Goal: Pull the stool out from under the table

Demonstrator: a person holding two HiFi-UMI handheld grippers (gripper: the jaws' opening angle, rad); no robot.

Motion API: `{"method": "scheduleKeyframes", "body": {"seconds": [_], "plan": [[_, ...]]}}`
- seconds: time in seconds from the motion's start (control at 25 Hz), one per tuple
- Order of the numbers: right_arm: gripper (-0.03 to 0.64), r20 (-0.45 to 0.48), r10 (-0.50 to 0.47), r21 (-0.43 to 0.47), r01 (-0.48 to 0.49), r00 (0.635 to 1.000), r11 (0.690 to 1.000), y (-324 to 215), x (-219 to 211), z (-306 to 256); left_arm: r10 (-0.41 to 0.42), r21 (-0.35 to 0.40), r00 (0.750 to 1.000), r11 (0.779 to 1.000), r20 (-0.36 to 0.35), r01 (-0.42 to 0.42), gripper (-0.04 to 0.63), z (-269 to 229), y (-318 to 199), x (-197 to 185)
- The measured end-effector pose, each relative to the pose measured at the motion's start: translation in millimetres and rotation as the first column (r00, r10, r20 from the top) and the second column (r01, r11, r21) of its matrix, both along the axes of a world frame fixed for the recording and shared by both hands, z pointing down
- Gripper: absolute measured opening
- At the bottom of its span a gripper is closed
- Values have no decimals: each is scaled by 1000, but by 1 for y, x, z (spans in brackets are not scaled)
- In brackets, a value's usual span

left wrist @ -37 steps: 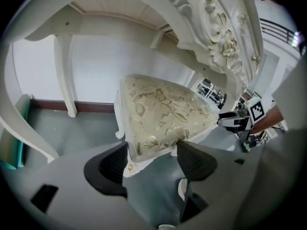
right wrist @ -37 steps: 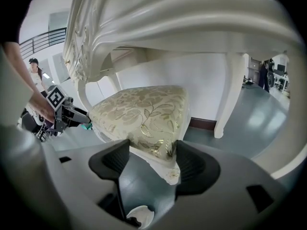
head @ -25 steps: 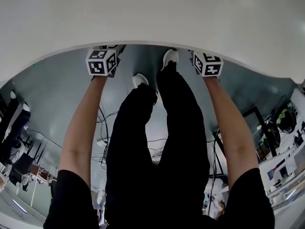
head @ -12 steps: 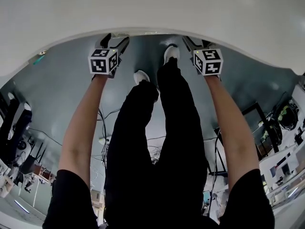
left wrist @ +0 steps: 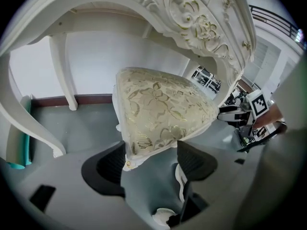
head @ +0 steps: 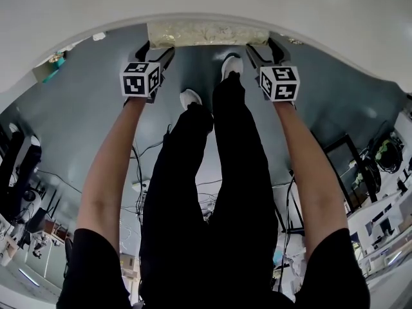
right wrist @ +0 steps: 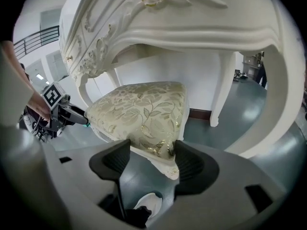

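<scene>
— What do our jaws hold?

— Both pairs are clamped on the stool (right wrist: 144, 114). The left gripper (left wrist: 151, 153) pinches one front corner of the seat (left wrist: 163, 109), with a pad pressed to each side. The right gripper (right wrist: 149, 153) pinches the other corner the same way. Beyond both pairs of jaws the seat runs back under the table (right wrist: 201, 28), whose carved apron (left wrist: 192, 18) hangs above it.

— And what has changed?

— A second ago, from the head, we saw only the table's edge ahead of our marker cubes (head: 140, 80), and no seat at all. Now a strip of gold fabric shows between the two grippers, clear of that edge.

— So the pull is working?

— We judge so. The stool is coming toward us, but only its front strip is out and most of the seat still lies beneath the top. We should keep drawing back evenly with both hands. Otherwise the stool may twist and knock the table leg (right wrist: 220, 87) standing off to the right of the right jaws.
</scene>
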State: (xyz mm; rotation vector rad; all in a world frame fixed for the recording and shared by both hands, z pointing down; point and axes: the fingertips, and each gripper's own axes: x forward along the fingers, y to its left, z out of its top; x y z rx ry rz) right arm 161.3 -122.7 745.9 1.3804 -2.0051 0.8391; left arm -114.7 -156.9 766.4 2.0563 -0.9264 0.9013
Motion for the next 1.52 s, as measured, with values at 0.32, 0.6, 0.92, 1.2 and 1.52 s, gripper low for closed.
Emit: {"method": "scheduleKeyframes", "body": {"seconds": [0.32, 0.6, 0.92, 1.2, 1.52], "plan": [[298, -3, 11, 2, -11, 1000, 1000, 17, -3, -1, 9, -14, 1000, 1000, 7, -9, 337, -2, 15, -3], [298, -3, 3, -16, -3, 1000, 1000, 28, -6, -2, -11, -19, 1000, 1000, 13, 11, 336, -2, 29, -7], [298, -5, 8, -22, -8, 1000, 1000, 44, -13, -1, -1, -17, 1000, 1000, 20, 1, 336, -1, 44, -14], [298, -4, 11, -44, -11, 1000, 999, 58, -24, -4, 14, -43, 999, 999, 38, -12, 336, -4, 54, -24], [298, -13, 0, -72, -1, 1000, 997, 93, -29, 5, 25, -68, 999, 997, 47, -21, 336, 4, 91, -29]]}}
